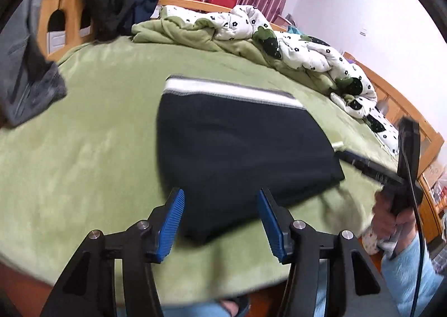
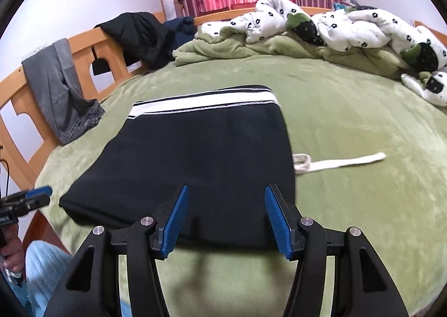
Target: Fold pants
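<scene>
The black pants (image 1: 237, 146) lie folded into a flat rectangle on the green bed, with a white and grey waistband at the far edge; they also show in the right wrist view (image 2: 195, 155). A white drawstring (image 2: 340, 163) trails out from their right side. My left gripper (image 1: 220, 196) is open and empty, just above the near left corner of the pants. My right gripper (image 2: 226, 194) is open and empty, above the near right edge. The right gripper (image 1: 363, 164) also shows at the right of the left wrist view, and the left gripper's fingertip (image 2: 39, 191) at the left of the right wrist view.
The green blanket (image 2: 349, 127) covers the bed. A rumpled white and green quilt (image 2: 321, 26) lies along the far side. Grey pants (image 2: 64, 93) and a black jacket (image 2: 139, 34) hang over the wooden bed frame (image 2: 25, 110) at left. Red curtains hang behind.
</scene>
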A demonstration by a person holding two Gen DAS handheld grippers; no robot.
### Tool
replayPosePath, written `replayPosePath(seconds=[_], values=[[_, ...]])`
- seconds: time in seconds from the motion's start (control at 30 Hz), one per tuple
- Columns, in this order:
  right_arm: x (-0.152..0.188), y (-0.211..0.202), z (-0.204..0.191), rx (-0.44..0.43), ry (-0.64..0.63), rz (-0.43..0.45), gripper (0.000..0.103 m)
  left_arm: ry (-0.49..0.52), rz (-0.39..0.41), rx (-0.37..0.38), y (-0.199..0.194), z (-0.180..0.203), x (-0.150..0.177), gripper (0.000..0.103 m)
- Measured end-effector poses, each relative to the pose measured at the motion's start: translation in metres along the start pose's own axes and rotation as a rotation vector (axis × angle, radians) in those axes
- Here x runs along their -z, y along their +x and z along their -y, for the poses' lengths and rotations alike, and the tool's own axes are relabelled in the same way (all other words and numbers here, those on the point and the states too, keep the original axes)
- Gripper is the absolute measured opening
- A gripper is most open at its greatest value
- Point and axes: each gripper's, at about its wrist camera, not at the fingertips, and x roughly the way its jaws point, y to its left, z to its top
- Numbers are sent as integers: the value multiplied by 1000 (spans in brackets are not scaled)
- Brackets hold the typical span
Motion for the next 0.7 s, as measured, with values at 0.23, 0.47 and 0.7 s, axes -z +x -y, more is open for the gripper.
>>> replayPosePath(seconds=[0.23, 0.47, 0.7], values=[[16, 24, -2, 79, -68, -60, 56, -10, -91, -65, 69, 12, 2, 52], [34, 11, 2, 121, -58, -85, 56, -39, -82, -65, 43, 21, 19, 53], [22, -22, 8, 113, 90, -89, 56, -124, -100, -2, 19, 27, 11, 54]])
